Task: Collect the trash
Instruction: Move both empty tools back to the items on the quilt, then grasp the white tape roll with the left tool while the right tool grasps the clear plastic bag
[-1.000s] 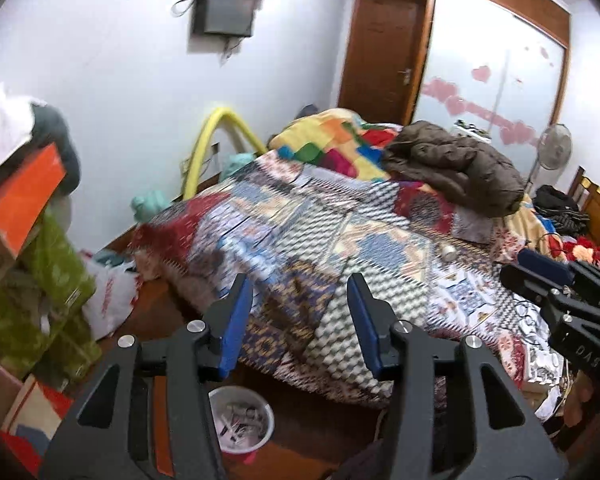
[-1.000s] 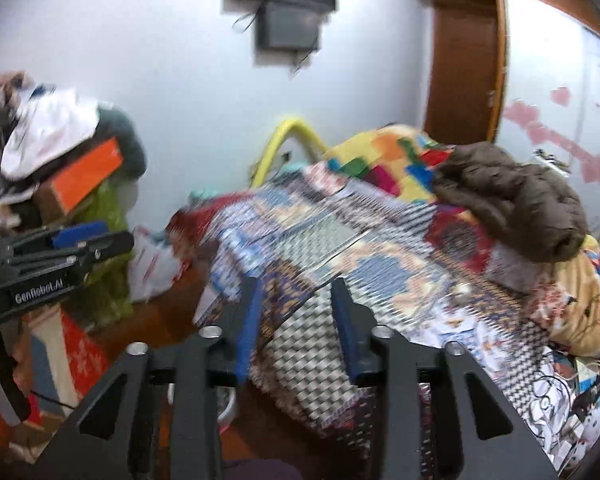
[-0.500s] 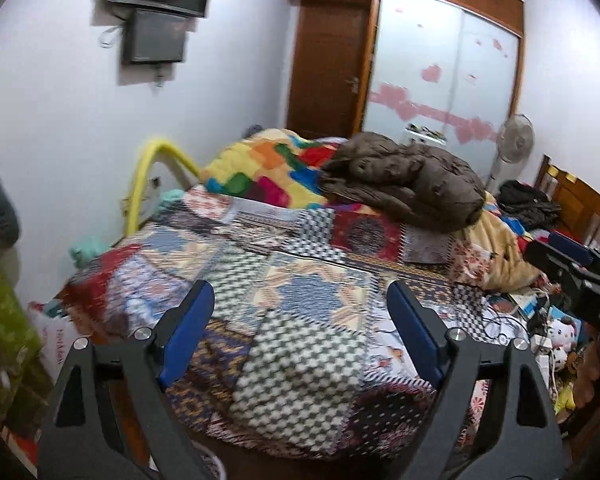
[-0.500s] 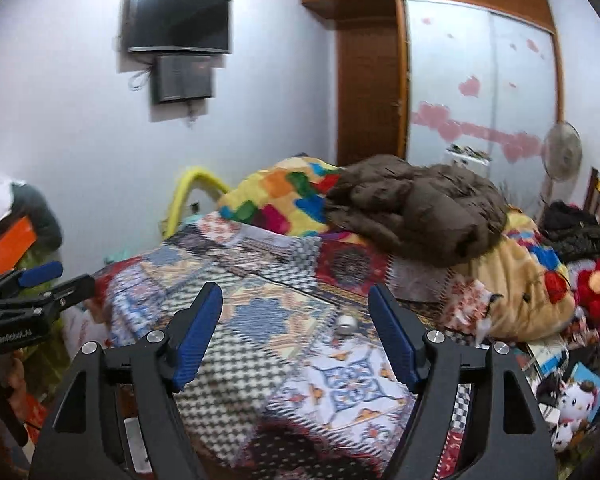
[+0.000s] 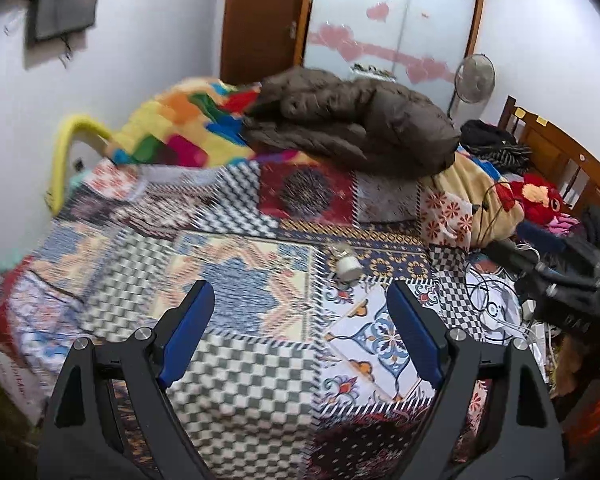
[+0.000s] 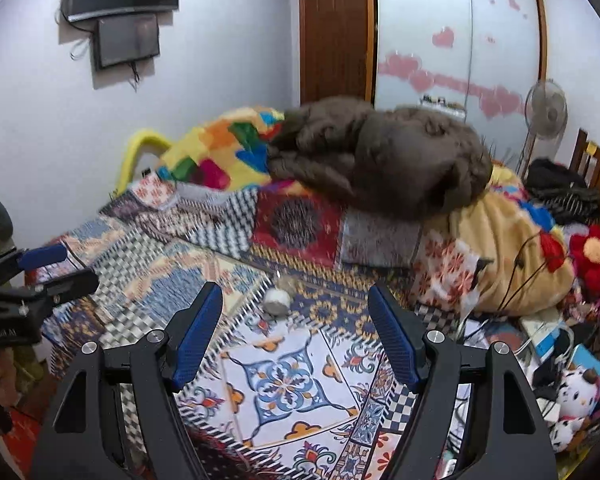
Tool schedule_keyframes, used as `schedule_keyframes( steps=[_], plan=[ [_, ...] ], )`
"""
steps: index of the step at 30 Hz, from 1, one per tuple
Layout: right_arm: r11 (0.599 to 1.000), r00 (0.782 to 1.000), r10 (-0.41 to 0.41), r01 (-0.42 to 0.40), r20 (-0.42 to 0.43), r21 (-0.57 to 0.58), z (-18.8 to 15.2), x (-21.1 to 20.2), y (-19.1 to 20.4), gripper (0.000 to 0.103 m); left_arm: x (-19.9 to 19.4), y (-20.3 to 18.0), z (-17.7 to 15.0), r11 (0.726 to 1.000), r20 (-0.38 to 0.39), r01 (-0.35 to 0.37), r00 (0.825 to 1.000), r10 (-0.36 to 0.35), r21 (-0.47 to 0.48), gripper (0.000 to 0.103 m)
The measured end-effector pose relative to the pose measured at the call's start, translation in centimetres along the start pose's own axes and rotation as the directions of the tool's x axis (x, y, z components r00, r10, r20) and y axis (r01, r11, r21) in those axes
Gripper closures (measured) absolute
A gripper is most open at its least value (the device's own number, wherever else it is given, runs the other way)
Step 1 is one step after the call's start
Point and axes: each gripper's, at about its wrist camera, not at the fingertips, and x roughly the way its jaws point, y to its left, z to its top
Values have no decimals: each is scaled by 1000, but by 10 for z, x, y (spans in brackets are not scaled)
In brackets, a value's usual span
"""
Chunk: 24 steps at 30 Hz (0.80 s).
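Both claws spread wide, nothing between the blue pads. Small crumpled white wad of trash (image 6: 277, 301) lying far ahead on the patchwork bedspread (image 6: 284, 388). Best reached with right gripper (image 6: 295, 342): lower gently, straddle, pinch without snagging cloth. Left gripper (image 5: 300, 338) idle.

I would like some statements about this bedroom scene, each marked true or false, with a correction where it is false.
1. Both the left gripper and the right gripper are open and hold nothing. True.
2. A small white crumpled object lies on the patchwork bedspread. True.
3. The brown jacket lies on the floor. False: it lies on the bed, beside the colourful blanket.
4. The right gripper's pads touch the white object. False: it lies beyond the fingertips, apart from them.
5. A standing fan is near the wardrobe. True.
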Motion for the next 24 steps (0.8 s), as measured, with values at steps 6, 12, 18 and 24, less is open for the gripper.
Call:
schedule_keyframes(
  steps=[6, 12, 18, 24],
  plan=[
    [1000, 996, -27, 29, -88, 13, -18, 55, -22, 31, 74, -7, 3, 998, -58, 64, 996, -66, -20, 24],
    [997, 991, -39, 46, -127, 57, -26, 90, -47, 31, 145, -20, 2, 995, -136, 98, 986, -100, -27, 34],
    [995, 989, -66, 76, -135, 68, -27, 110, -66, 33, 209, -40, 0, 992, -215, 122, 969, -125, -29, 34],
    [996, 986, -21, 35, -167, 83, -26, 129, -77, 41, 246, -51, -5, 994, -260, 108, 959, -110, -24, 53]
  ],
)
